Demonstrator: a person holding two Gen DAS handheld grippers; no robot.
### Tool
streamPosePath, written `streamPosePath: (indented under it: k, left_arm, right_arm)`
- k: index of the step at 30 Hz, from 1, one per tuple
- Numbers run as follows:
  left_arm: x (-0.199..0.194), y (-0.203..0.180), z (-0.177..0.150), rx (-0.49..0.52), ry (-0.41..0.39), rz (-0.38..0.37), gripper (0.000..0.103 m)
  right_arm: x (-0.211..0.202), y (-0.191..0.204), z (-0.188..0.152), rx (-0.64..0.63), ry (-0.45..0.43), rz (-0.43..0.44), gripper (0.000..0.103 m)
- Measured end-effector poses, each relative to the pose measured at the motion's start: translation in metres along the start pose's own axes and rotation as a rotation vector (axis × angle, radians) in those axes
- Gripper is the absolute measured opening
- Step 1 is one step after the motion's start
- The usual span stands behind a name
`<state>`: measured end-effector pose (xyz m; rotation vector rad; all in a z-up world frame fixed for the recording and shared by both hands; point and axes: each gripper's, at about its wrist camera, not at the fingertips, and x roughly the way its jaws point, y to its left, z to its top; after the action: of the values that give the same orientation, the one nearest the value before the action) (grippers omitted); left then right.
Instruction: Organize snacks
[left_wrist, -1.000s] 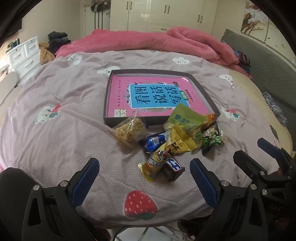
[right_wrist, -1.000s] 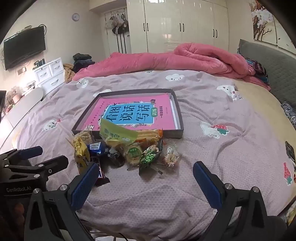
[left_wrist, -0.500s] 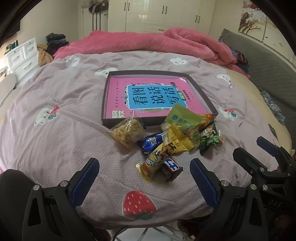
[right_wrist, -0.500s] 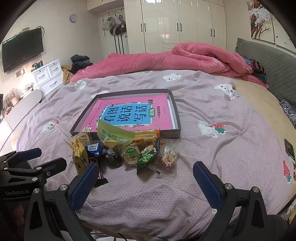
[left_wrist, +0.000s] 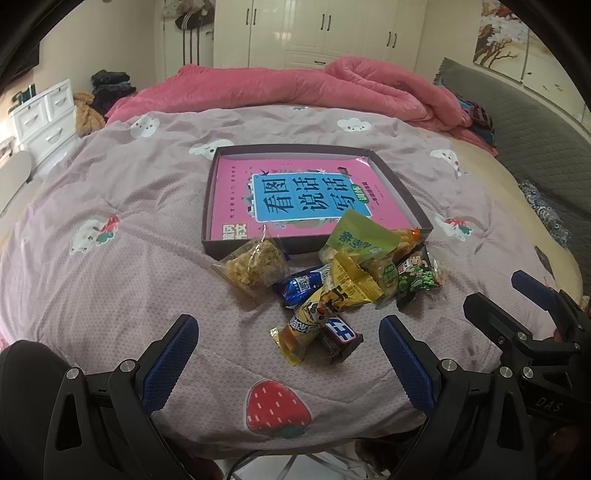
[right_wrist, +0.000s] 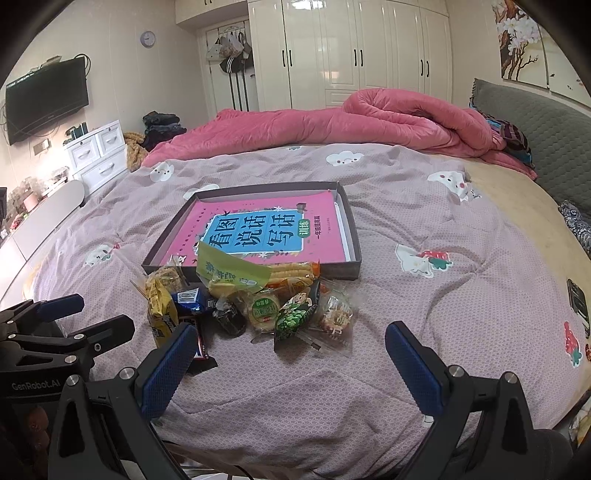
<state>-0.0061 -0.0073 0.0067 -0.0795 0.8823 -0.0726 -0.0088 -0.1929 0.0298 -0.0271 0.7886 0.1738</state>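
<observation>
A pile of wrapped snacks (left_wrist: 332, 288) lies on the bed just in front of a shallow dark box (left_wrist: 402, 195) that holds a pink book (left_wrist: 291, 195). A clear bag of yellow puffs (left_wrist: 253, 266) sits at the pile's left, a green pea packet (left_wrist: 415, 280) at its right, a dark chocolate bar (left_wrist: 341, 336) nearest me. My left gripper (left_wrist: 288, 354) hangs open over the bed's near edge, short of the pile. In the right wrist view the snacks (right_wrist: 258, 299) and box (right_wrist: 351, 229) lie ahead, and my right gripper (right_wrist: 291, 362) is open and empty.
The bed has a mauve cover (left_wrist: 110, 258) with cartoon prints. A pink quilt (left_wrist: 295, 88) is bunched at the far side. A grey headboard (right_wrist: 546, 136) runs along the right. White drawers (right_wrist: 99, 155) and a wall television (right_wrist: 44, 99) stand at the left.
Both grippers have drawn back slightly and tilted up, so the box and snacks sit a little lower and farther in each view. Both stay open.
</observation>
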Motion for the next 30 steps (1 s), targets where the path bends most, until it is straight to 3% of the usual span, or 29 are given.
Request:
streamPosePath:
  k: [30]
  left_arm:
    - [0.0002,0.0027,-0.0003,-0.001,0.007,0.004,0.098]
  right_arm:
    - [-0.002,-0.0024,0.0,0.011,-0.003,0.003,0.102]
